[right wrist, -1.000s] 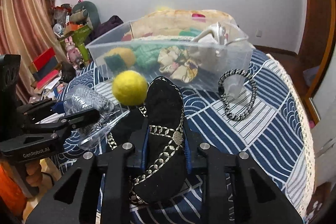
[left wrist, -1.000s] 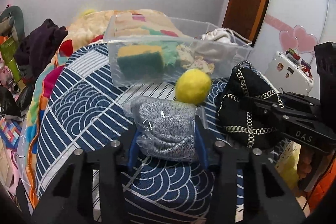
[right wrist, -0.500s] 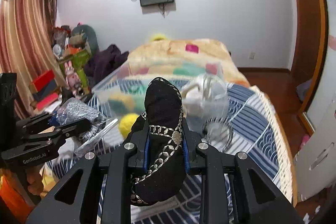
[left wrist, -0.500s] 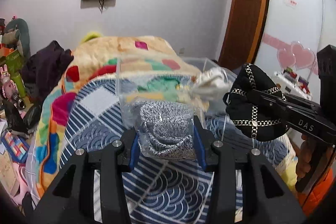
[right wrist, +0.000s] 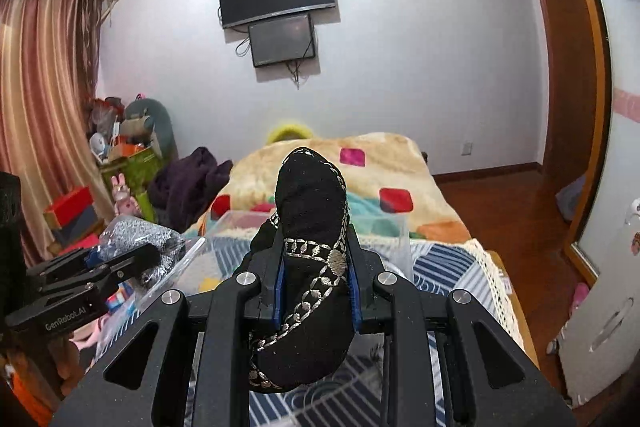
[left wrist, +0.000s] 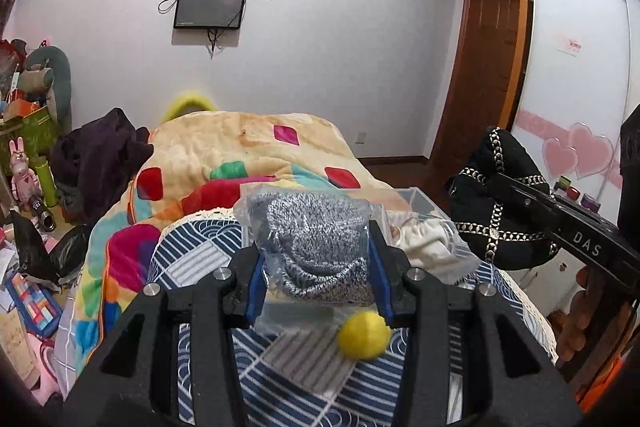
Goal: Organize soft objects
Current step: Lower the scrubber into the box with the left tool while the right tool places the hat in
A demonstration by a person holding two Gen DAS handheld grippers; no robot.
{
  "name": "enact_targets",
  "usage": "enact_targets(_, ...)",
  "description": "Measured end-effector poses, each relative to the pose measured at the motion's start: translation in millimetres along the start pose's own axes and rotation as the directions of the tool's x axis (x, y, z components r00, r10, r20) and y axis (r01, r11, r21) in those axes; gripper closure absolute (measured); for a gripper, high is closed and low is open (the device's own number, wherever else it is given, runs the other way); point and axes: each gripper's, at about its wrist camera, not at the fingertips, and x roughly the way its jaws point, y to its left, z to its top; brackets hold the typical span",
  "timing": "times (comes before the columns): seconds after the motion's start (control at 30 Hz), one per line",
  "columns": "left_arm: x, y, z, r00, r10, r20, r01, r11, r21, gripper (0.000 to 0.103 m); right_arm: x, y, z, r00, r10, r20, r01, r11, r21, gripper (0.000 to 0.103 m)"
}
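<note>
The left gripper (left wrist: 316, 283) pinches the bagged grey knit (left wrist: 320, 251), and the right gripper (right wrist: 314, 281) clamps the black gold-trimmed pouch (right wrist: 308, 267). Both have risen within 1 second: a second ago each item lay on the blue patterned bed (left wrist: 304, 359), now both hang over it. The yellow ball (left wrist: 363, 335) lies below. Beyond sits the clear bin (left wrist: 420, 199), likely their destination, so the carry has begun.
</note>
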Motion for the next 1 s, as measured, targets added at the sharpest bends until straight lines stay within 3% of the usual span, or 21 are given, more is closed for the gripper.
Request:
enact_targets(0.3,45,1,4,0.998,0.025,-0.061,-0.025,1.0,-0.003,0.059,36,8,5,0.999,-0.041,-0.028,0.041,0.999,-0.01,0.081)
enact_targets(0.63,96,-6,-3,0.987,0.063,-0.145,-0.058,0.997,0.042,0.059,78,8,-14,0.985,-0.062,-0.163,0.057,0.998,-0.032,0.081)
enact_targets(0.9,119,-4,-13,0.975,0.07,-0.209,-0.063,0.997,0.042,0.059,88,5,-22,0.971,-0.053,-0.233,0.043,0.998,-0.047,0.081)
enact_targets(1.0,121,-6,-14,0.974,0.079,-0.213,-0.069,0.996,0.055,0.054,88,2,-25,0.967,-0.045,-0.252,0.036,0.999,-0.04,0.078)
